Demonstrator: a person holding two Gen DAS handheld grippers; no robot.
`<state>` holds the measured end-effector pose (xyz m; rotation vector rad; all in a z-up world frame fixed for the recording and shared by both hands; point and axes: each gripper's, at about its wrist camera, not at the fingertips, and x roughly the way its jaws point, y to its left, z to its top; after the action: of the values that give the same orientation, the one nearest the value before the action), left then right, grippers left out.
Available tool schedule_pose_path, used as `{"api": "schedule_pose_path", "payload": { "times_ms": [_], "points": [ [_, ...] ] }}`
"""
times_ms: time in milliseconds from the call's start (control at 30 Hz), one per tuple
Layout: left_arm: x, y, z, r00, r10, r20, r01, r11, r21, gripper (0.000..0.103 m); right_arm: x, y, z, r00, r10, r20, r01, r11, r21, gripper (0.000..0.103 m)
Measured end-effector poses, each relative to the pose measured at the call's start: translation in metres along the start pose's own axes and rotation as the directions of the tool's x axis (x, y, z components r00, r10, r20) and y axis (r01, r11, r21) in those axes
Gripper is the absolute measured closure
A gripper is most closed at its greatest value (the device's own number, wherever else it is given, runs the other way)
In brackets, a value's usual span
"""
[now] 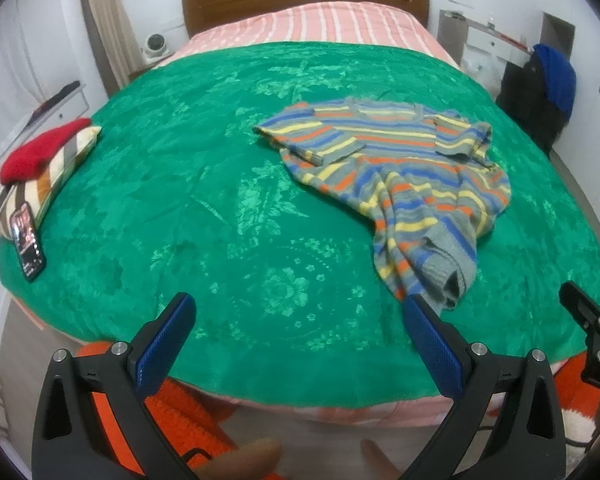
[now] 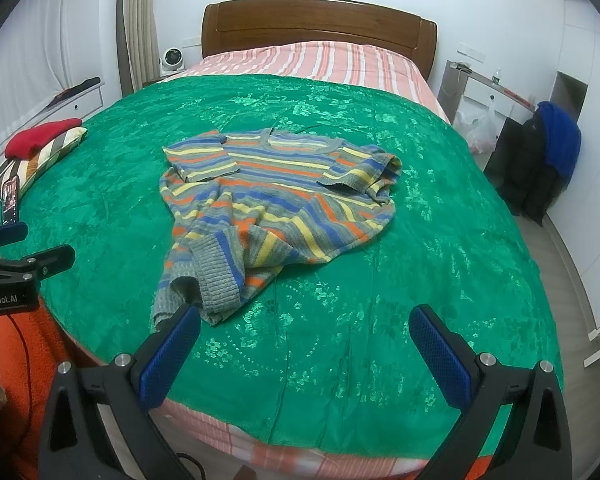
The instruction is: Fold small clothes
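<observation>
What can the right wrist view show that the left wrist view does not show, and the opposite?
Only the right wrist view shows the white plastic bag on the floor beside the bed. Only the left wrist view shows the phone plainly, lying face up below the striped pillow. Both show the striped sweater crumpled on the green blanket, the red garment on the pillow, and both grippers, left gripper and right gripper, open and empty.
</observation>
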<state>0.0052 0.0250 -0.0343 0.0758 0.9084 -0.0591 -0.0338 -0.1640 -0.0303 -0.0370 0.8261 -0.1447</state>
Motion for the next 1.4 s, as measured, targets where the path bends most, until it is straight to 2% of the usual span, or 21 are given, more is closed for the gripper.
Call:
{"api": "schedule_pose_path", "payload": {
  "times_ms": [233, 300, 367, 467, 500, 567, 600, 633, 700, 733, 800, 833, 867, 900, 1000, 1067, 1167, 1267, 1400],
  "points": [
    [0.006, 0.007, -0.002, 1.000, -0.014, -0.013, 0.014, 1.000, -0.022, 0.000, -0.001, -0.002, -0.001, 1.000, -0.005, 0.012, 0.005, 1.000, 0.007, 0.000],
    [0.006, 0.004, -0.003, 0.998, -0.054, -0.013, 0.054, 0.998, -0.010, 0.000, -0.001, -0.003, -0.001, 1.000, -0.004, 0.009, 0.004, 1.000, 0.011, 0.000],
    [0.013, -0.001, -0.006, 0.991, -0.131, -0.036, 0.132, 0.991, 0.009, 0.001, 0.001, -0.004, -0.001, 1.000, 0.015, 0.009, -0.016, 1.000, 0.014, 0.000],
    [0.028, -0.006, -0.014, 0.978, -0.188, -0.093, 0.189, 0.982, 0.000, 0.001, 0.011, -0.010, -0.002, 0.991, 0.131, 0.022, -0.132, 0.991, 0.025, 0.000],
    [0.033, -0.006, -0.016, 0.974, -0.199, -0.110, 0.199, 0.980, -0.010, 0.001, 0.022, -0.012, -0.003, 0.982, 0.187, -0.007, -0.186, 0.982, 0.035, 0.000],
    [0.038, -0.005, -0.019, 0.971, -0.198, -0.132, 0.197, 0.980, -0.023, 0.001, 0.048, -0.015, -0.003, 0.952, 0.295, -0.081, -0.286, 0.953, 0.102, 0.000],
    [0.039, -0.004, -0.020, 0.973, -0.191, -0.131, 0.189, 0.982, -0.025, 0.001, 0.062, -0.012, -0.001, 0.927, 0.360, -0.100, -0.345, 0.928, 0.142, 0.000],
    [0.038, -0.004, -0.019, 0.974, -0.184, -0.128, 0.183, 0.983, -0.026, 0.001, 0.068, -0.007, 0.002, 0.918, 0.382, -0.106, -0.366, 0.919, 0.144, 0.002],
    [0.037, -0.001, -0.019, 0.978, -0.171, -0.120, 0.168, 0.985, -0.032, 0.001, 0.077, 0.015, 0.015, 0.915, 0.389, -0.111, -0.384, 0.921, 0.065, 0.012],
    [0.036, 0.000, -0.018, 0.979, -0.167, -0.117, 0.164, 0.986, -0.036, 0.001, 0.081, 0.025, 0.021, 0.917, 0.382, -0.114, -0.382, 0.924, 0.027, 0.021],
    [0.034, 0.003, -0.018, 0.982, -0.155, -0.111, 0.151, 0.988, -0.040, 0.001, 0.099, 0.043, 0.030, 0.920, 0.358, -0.160, -0.367, 0.930, -0.026, 0.031],
    [0.033, 0.006, -0.018, 0.982, -0.151, -0.110, 0.147, 0.988, -0.040, 0.001, 0.114, 0.051, 0.031, 0.919, 0.336, -0.205, -0.350, 0.936, -0.033, 0.047],
    [0.033, 0.008, -0.018, 0.984, -0.145, -0.108, 0.141, 0.989, -0.040, 0.001, 0.126, 0.053, 0.030, 0.914, 0.332, -0.236, -0.346, 0.938, -0.023, 0.077],
    [0.033, 0.011, -0.018, 0.985, -0.137, -0.106, 0.134, 0.990, -0.039, 0.001, 0.131, 0.048, 0.028, 0.906, 0.344, -0.248, -0.354, 0.935, 0.006, 0.087],
    [0.034, 0.022, -0.023, 0.985, -0.133, -0.108, 0.129, 0.990, -0.048, 0.001, 0.115, 0.020, 0.022, 0.890, 0.412, -0.194, -0.397, 0.911, 0.117, 0.089],
    [0.043, 0.026, -0.026, 0.980, -0.155, -0.127, 0.148, 0.987, -0.064, 0.001, 0.091, -0.007, 0.010, 0.893, 0.418, -0.164, -0.394, 0.905, 0.161, 0.089],
    [0.060, 0.020, -0.029, 0.955, -0.247, -0.164, 0.236, 0.968, -0.088, 0.001, 0.073, -0.049, -0.016, 0.881, 0.443, -0.164, -0.389, 0.878, 0.280, 0.090],
    [0.076, -0.004, -0.032, 0.909, -0.359, -0.213, 0.354, 0.933, -0.065, 0.001, 0.071, -0.073, -0.040, 0.899, 0.387, -0.204, -0.308, 0.892, 0.332, 0.088],
    [0.094, -0.042, -0.038, 0.854, -0.443, -0.274, 0.456, 0.890, -0.020, 0.002, 0.081, -0.092, -0.059, 0.905, 0.354, -0.237, -0.249, 0.891, 0.380, 0.088]
  ]
}}
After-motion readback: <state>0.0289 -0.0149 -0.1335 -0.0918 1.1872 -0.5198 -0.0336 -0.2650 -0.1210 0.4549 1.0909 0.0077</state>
